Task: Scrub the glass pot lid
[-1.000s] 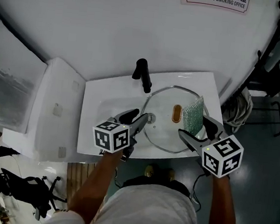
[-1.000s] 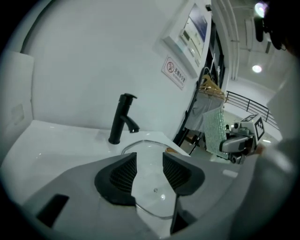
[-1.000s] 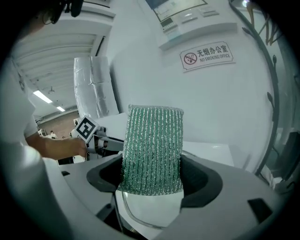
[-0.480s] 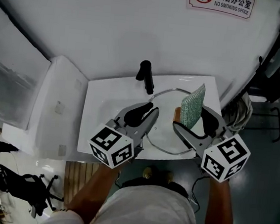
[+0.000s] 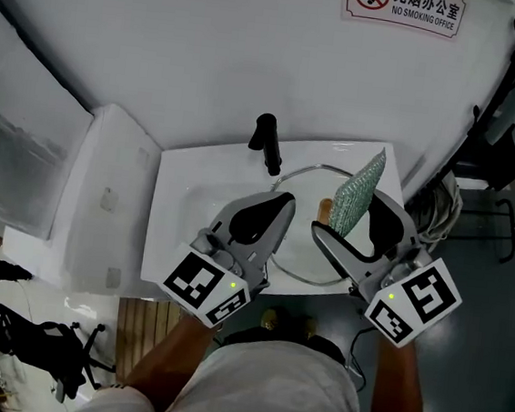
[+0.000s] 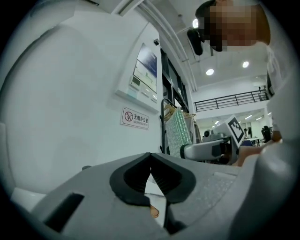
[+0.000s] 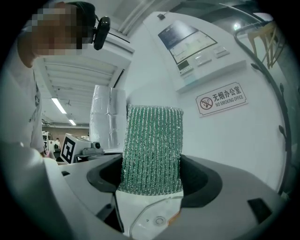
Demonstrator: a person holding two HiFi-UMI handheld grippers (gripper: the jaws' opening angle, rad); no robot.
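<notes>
Down in the sink (image 5: 171, 202), the glass pot lid (image 5: 297, 249) lies flat, clear of both grippers. Your right gripper's (image 7: 151, 182) fingers clamp the green scouring pad (image 7: 152, 145). Your left gripper's (image 6: 150, 159) fingers have just closed on nothing. Scrubbing likely comes next: bring the pad down onto the glass.

a white sink (image 5: 168, 228) holds the glass pot lid (image 5: 300, 251), which lies flat in its basin with the brown knob (image 5: 324, 209) facing up. a black faucet (image 5: 266, 142) stands on the back rim.
</notes>
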